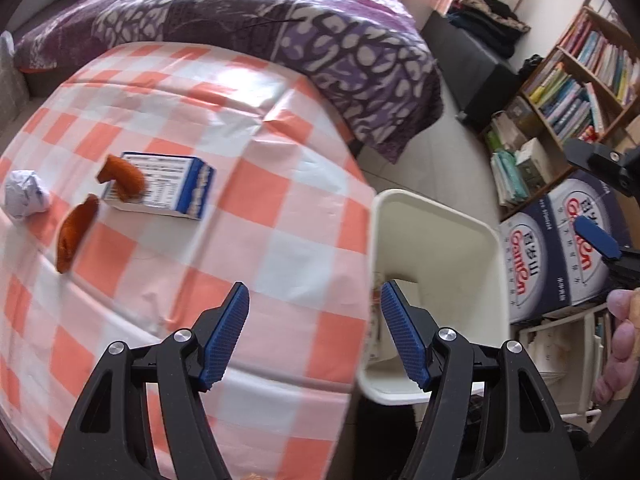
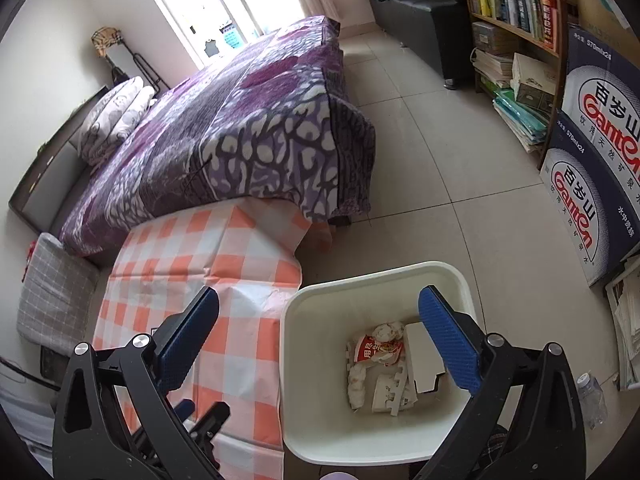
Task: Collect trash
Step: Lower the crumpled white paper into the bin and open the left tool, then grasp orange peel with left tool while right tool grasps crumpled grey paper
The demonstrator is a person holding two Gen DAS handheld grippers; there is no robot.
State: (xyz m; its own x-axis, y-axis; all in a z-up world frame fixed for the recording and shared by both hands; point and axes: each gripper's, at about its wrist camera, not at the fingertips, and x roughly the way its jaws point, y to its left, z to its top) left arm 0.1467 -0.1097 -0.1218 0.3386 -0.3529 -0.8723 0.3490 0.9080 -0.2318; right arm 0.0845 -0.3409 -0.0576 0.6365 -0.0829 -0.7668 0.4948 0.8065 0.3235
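My left gripper [image 1: 315,332] is spread wide with nothing between its blue pads, hanging over the right edge of the table [image 1: 280,208] with its orange-and-white checked cloth, low centre in the left wrist view. The remaining trash sits at the left of that frame: a blue-and-white box [image 1: 172,188], two orange peel pieces [image 1: 76,232] touching or just beside it, and a crumpled paper ball [image 1: 26,199] near the cloth's left edge. I see open cloth between my pads and those items. My right gripper [image 2: 320,332] is also spread and empty, above the white bin [image 2: 296,360], which stands on the floor just beside the table's edge. Inside the bin lie crumpled wrappers and cardboard scraps [image 2: 384,364]. Bare tiled floor [image 2: 440,160] opens beyond the bin toward the bed [image 2: 240,128] and bookshelf [image 2: 516,20].
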